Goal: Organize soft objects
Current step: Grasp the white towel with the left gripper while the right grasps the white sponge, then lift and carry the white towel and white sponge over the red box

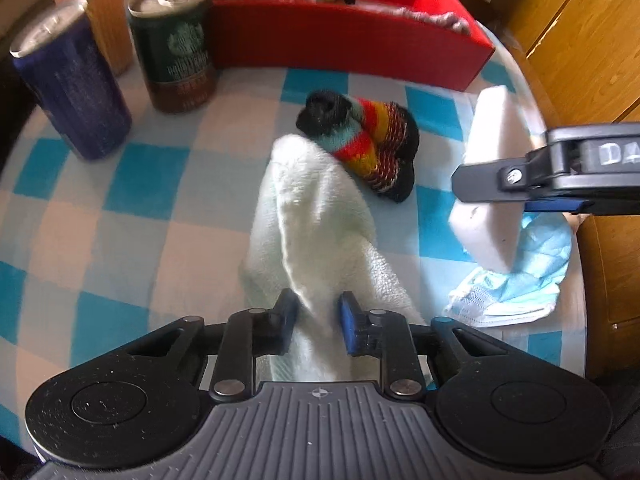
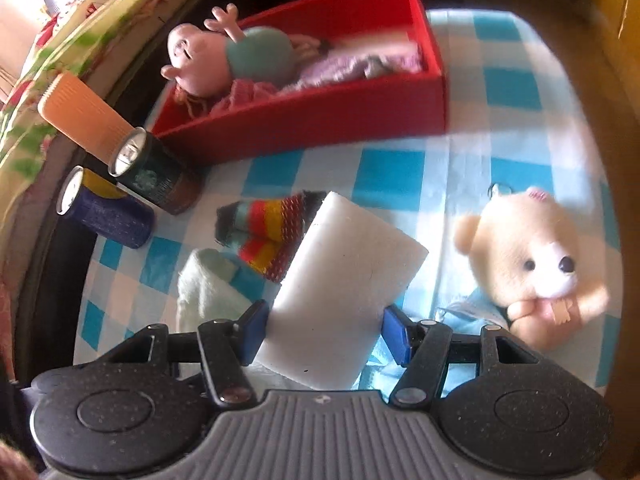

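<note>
My left gripper (image 1: 318, 312) is shut on a pale green towel (image 1: 316, 224) that drapes over the checked tablecloth toward a striped sock (image 1: 364, 140). My right gripper (image 2: 324, 328) is shut on a white sponge block (image 2: 340, 280), held a little above the cloth; the same block (image 1: 492, 152) and that gripper's finger (image 1: 520, 178) show at the right of the left wrist view. The red box (image 2: 320, 120) at the back holds a pink pig plush (image 2: 224, 56) and a lilac cloth (image 2: 352, 64). A cream bear plush (image 2: 536, 264) lies right of the sponge, with the sock (image 2: 272, 236) to its left.
Two drink cans, a green one (image 1: 176, 44) and a blue one (image 1: 68, 80), stand at the left beside an orange ribbed cup (image 1: 92, 4). A blue face mask (image 1: 516, 284) lies under the sponge near the table's right edge. Wooden furniture (image 1: 580, 32) borders the right.
</note>
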A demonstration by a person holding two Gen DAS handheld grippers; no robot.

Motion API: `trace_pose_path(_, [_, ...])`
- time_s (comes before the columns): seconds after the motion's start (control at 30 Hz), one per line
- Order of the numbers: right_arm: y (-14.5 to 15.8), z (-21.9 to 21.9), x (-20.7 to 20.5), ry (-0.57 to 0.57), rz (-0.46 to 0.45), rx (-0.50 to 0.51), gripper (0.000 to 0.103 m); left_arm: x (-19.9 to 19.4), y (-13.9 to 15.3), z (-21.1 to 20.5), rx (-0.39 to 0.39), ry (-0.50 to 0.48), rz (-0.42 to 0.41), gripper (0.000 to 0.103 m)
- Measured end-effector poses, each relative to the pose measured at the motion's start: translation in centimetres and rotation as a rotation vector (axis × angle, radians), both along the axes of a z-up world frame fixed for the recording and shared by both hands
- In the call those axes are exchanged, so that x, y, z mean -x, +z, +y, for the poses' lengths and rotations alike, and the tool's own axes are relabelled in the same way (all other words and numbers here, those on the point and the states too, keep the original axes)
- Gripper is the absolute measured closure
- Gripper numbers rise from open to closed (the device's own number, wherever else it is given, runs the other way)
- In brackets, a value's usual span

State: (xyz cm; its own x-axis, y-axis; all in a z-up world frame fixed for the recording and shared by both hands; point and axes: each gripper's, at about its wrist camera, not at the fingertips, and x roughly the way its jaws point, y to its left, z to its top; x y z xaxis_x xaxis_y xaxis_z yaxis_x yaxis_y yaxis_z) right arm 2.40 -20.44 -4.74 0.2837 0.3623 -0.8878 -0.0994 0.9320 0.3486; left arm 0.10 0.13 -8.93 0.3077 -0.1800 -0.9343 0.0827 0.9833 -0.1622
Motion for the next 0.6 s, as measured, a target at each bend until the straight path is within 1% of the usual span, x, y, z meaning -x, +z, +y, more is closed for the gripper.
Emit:
trace_pose_path(0.03, [0.2, 0.0, 0.1, 0.000, -0.006, -0.005, 0.064, -0.1, 0.1, 0.0, 0.021, 0.002, 0.005, 0.061])
trace_pose_path(0.07, [0.2, -0.1, 0.2, -0.001, -0.009, -0.011, 0.064, -0.2, 0.0, 0.1, 0.060, 0.007, 0.016, 0.049])
trace_pose_path(0.1, [0.2, -0.1, 0.2, 0.000, -0.009, -0.019, 0.064, -0.2, -0.2, 0.2, 0.113, 0.026, 0.022, 0.025])
trace_pose_path(0.13, [0.1, -0.1, 0.3, 0.002, -0.006, -0.025, 0.064, -0.2, -0.3, 0.0, 0.130, 0.030, 0.031, 0.017])
trace_pose_path(0.17, [-0.1, -0.2, 0.3, 0.000, -0.004, -0.029, 0.063, -0.1, -0.4, -0.7, 0.100, 0.008, 0.023, 0.018])
trace_pose_path(0.2, [-0.2, -0.2, 0.4, 0.001, -0.005, -0.027, 0.063, 0.1, -0.5, -1.4, 0.052, -0.015, 0.006, 0.018])
trace_pose_path(0.23, [-0.3, -0.3, 0.4, 0.002, -0.007, -0.021, 0.063, 0.4, -0.7, -2.3, -0.011, -0.046, -0.012, 0.020])
trace_pose_path(0.27, [-0.4, -0.5, 0.4, 0.002, -0.008, -0.016, 0.063, 0.6, -0.9, -2.9, -0.053, -0.063, -0.026, 0.021])
trace_pose_path(0.3, [-0.5, -0.6, 0.4, 0.002, -0.008, -0.018, 0.063, 0.8, -0.9, -3.3, -0.081, -0.077, -0.037, 0.026])
trace_pose_path(0.33, [-0.6, -0.8, 0.3, -0.001, -0.008, -0.027, 0.063, 1.1, -0.8, -3.3, -0.106, -0.074, -0.052, 0.037])
trace_pose_path(0.37, [-0.6, -1.1, 0.2, -0.008, -0.010, -0.036, 0.064, 1.2, -0.6, -3.1, -0.120, -0.064, -0.061, 0.044])
trace_pose_path(0.43, [-0.6, -1.5, 0.0, -0.019, -0.011, -0.061, 0.064, 1.2, -0.1, -2.2, -0.109, -0.034, -0.062, 0.076])
trace_pose_path(0.47, [-0.6, -1.7, 0.0, -0.021, -0.011, -0.071, 0.064, 1.2, 0.1, -1.6, -0.093, -0.020, -0.056, 0.078])
trace_pose_path(0.5, [-0.5, -1.7, -0.1, -0.018, -0.014, -0.077, 0.064, 1.3, 0.2, -1.0, -0.083, -0.007, -0.054, 0.082])
trace_pose_path(0.6, [0.0, -1.7, 0.1, -0.002, -0.032, -0.094, 0.064, 1.7, 0.8, -0.1, -0.070, 0.024, -0.066, 0.084])
